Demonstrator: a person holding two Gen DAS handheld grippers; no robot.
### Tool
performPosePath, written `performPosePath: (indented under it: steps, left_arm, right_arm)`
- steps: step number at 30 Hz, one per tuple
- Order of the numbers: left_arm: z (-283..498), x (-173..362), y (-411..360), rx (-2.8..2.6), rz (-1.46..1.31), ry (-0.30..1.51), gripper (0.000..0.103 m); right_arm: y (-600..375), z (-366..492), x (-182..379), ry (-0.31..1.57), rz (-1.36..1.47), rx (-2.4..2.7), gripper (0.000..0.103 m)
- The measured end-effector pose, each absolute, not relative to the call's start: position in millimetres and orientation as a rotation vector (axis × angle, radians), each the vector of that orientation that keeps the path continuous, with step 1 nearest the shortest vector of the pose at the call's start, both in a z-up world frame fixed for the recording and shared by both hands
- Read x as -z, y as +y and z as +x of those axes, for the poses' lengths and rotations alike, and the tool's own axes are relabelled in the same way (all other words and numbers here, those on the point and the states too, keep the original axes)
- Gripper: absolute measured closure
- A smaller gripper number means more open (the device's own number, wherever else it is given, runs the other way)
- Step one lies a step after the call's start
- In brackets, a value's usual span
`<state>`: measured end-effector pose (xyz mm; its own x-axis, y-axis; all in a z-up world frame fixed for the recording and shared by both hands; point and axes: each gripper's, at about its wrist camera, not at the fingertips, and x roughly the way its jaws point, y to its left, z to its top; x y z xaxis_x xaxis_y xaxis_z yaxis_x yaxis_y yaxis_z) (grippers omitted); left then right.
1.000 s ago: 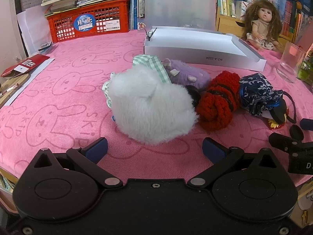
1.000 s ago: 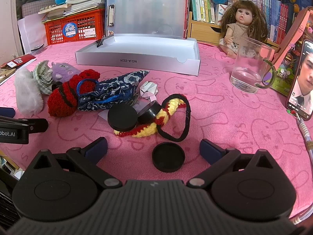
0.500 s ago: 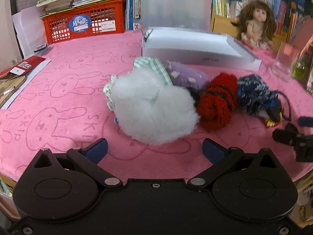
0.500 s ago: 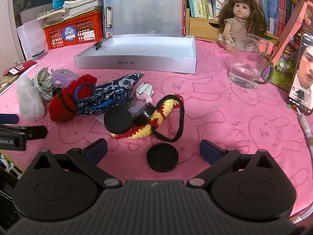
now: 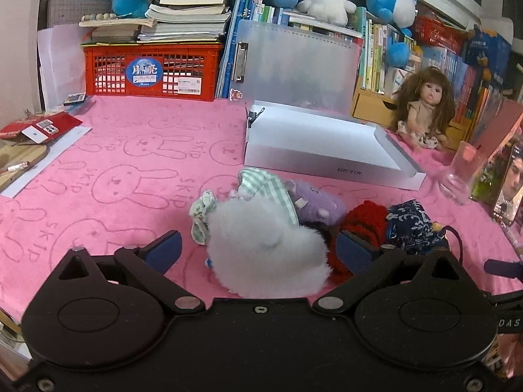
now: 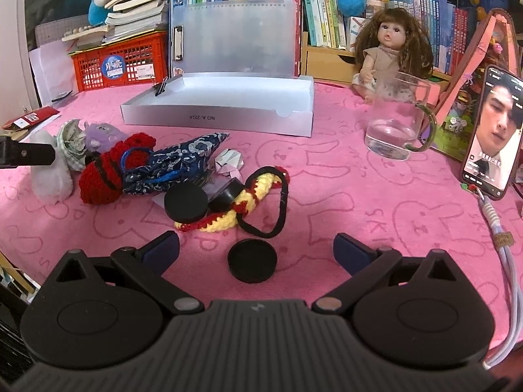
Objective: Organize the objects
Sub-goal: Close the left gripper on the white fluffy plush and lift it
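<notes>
Two grippers over a pile of small toys on a pink bunny cloth (image 5: 137, 150).
Left wrist view: the left gripper (image 5: 258, 250) straddles a white fluffy toy (image 5: 264, 254), jaws wide but closing, pads clear of the fur; the white tray (image 5: 320, 153) lies beyond.
Right wrist view: the right gripper (image 6: 256, 250) gapes wide around a black round lid (image 6: 252, 265), not touching it.

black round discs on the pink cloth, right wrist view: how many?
2 flat discs: one black round disc lies alone between the open right gripper's fingers; another black round disc leans on the yellow-and-red crochet band. A black cylinder beside it may hide more.
</notes>
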<state>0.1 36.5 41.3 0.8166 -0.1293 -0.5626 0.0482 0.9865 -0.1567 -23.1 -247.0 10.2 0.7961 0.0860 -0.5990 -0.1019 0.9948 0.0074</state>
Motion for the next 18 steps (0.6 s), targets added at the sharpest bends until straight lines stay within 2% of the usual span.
performPosePath:
  steps: [6, 14, 18]
  left_arm:
    - [-0.8, -27.1, 29.4, 0.115, -0.098, 0.579, 0.005]
    - [1.3, -15.5, 28.9, 0.119, -0.103, 0.575, 0.005]
    - [3.2, -13.0, 29.3, 0.122, -0.108, 0.577, 0.008]
  right_arm:
    - [-249.0, -28.4, -11.9, 0.612, -0.013, -0.097, 0.004]
    - [-244.5, -35.5, -12.5, 0.598, -0.043, -0.116, 0.024]
    - [-239.8, -37.8, -9.5, 0.609, -0.077, -0.112, 0.033]
